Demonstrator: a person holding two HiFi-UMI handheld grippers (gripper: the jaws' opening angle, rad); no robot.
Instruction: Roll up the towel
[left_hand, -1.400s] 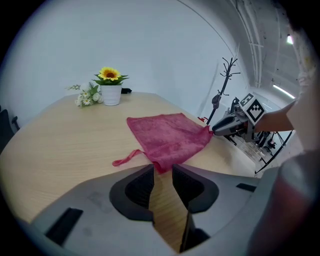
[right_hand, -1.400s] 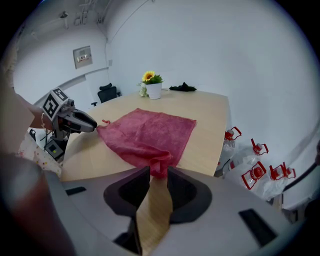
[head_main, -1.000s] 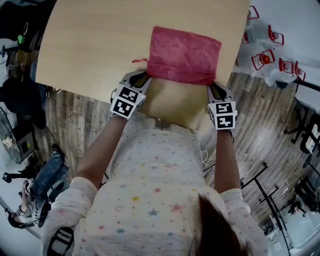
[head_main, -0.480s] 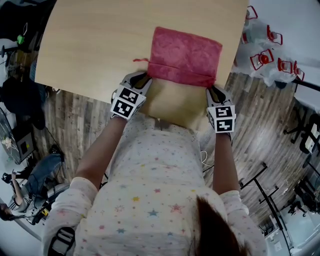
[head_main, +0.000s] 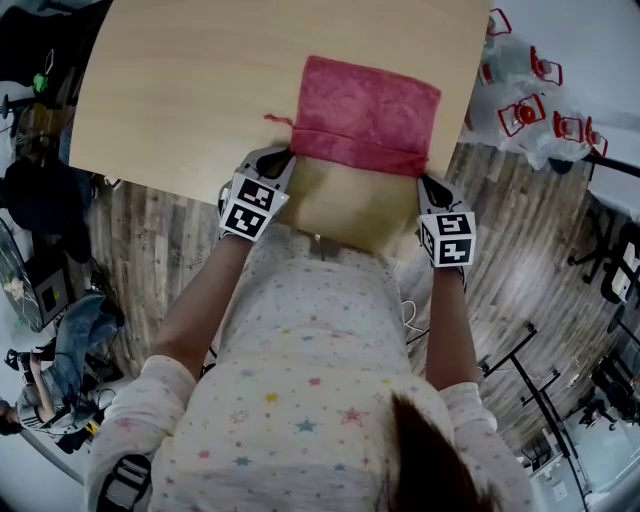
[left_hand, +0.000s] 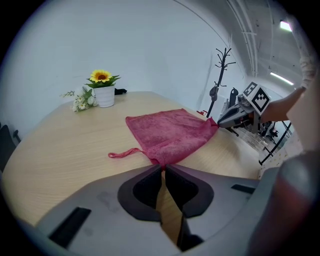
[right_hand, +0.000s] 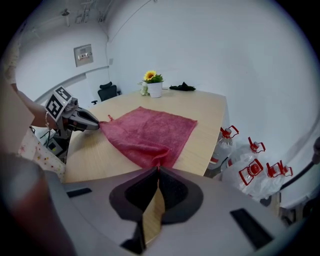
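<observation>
Bare wooden table (head_main: 180, 90) lies open left of and beyond the red towel (head_main: 368, 110). A potted sunflower (left_hand: 103, 92) stands at the far end; water jugs (head_main: 528, 117) crowd the floor (head_main: 505, 265) by the right edge.

Towel (head_main: 368, 110): red terry cloth, fuzzy, matt. Table (head_main: 190, 90): pale wood, smooth, low sheen. Left gripper (left_hand: 163, 167) & right gripper (right_hand: 157, 169): grey matt plastic. Floor (head_main: 150, 230): wood-look planks.

the left gripper (left_hand: 163, 167) jaws have just been closing; they now pinch the towel (left_hand: 170, 134) corner
</observation>
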